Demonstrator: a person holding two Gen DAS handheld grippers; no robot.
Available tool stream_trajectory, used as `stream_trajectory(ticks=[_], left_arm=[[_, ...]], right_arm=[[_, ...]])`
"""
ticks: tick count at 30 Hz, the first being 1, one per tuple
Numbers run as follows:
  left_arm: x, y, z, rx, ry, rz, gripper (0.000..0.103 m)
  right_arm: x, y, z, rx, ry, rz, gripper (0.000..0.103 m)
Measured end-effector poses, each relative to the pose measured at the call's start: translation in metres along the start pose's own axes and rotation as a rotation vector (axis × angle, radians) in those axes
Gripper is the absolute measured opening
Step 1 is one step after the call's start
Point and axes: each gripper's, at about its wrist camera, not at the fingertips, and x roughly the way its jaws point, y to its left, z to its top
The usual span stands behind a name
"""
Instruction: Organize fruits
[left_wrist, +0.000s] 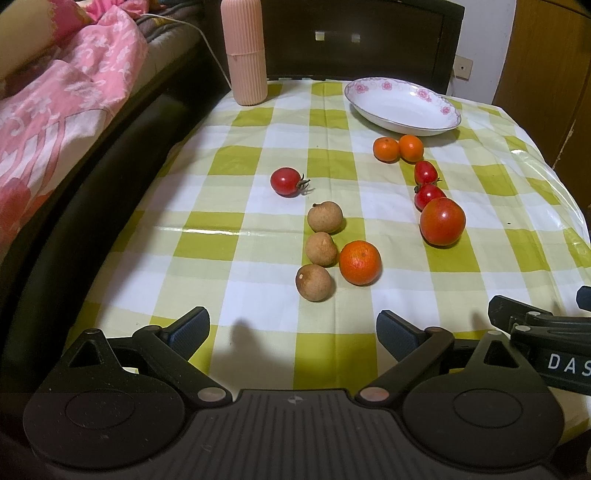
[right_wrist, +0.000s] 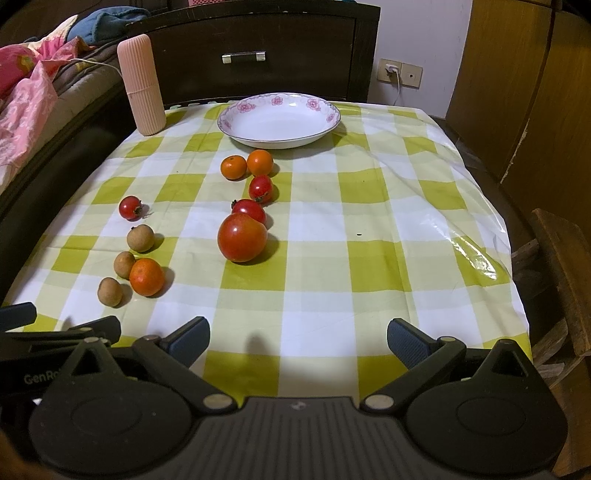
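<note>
A table draped in a yellow-and-white checked cloth is being viewed from its near edge by both cameras. Only in the right wrist view are the cloth's right edge, a wall socket and a wooden cupboard being shown; only in the left wrist view is the pink floral bedding beyond the left edge being seen broadly.

A white dish with a pink flower rim is sitting empty near the far edge, and a ribbed pink bottle is standing upright at the far left corner.

The left gripper and the right gripper are both being held over the near edge, side by side, each with jaws spread wide and nothing between them.

The fruit is lying in two loose groups. Toward the middle, a large glossy tomato is touching one of two cherry tomatoes, with two small oranges touching each other just before the dish. Toward the left edge, a third orange is resting against the middle one of three brown longans, and a lone cherry tomato with a green stalk is lying beyond them.
</note>
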Motion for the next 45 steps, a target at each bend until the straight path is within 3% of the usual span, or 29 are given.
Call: stream_trajectory(ticks=[5,12,17,21,26,28,35,40,45], left_arm=[[0.0,-0.001,0.002,0.044,-0.031,0.01,0.1],[0.008,-0.003,0.012,0.1,-0.065,0.001,0.097],[0.026,-0.001,0.017,0.086,-0.022,-0.047,0.082],[0.039,0.001,0.018,0.072,0.007,-0.041,0.073],[0.046,0.0,0.019,0.068,0.012,-0.041,0.072],[0.047,-0.001,0.02,0.077,0.009,-0.037,0.072],[0.048,-0.002,0.022,0.083,0.012,-0.039,0.069],[0.047,-0.006,0.024,0.095,0.019,-0.061,0.056],[0.045,-0.013,0.024,0.121,0.026,-0.084,0.034]], right_arm=[[0.004,-0.001,0.007,-0.023,-0.01,0.023,0.103],[0.012,0.011,0.039,-0.159,-0.109,0.091,0.103],[0.047,0.021,0.059,-0.208,-0.053,0.15,0.089],[0.071,0.018,0.065,-0.188,0.001,0.205,0.074],[0.084,0.021,0.065,-0.178,0.036,0.257,0.069],[0.09,0.023,0.064,-0.185,0.05,0.267,0.061],[0.096,0.025,0.064,-0.185,0.05,0.245,0.051],[0.095,0.023,0.063,-0.183,0.049,0.249,0.049],[0.093,0.023,0.061,-0.183,0.055,0.26,0.049]])
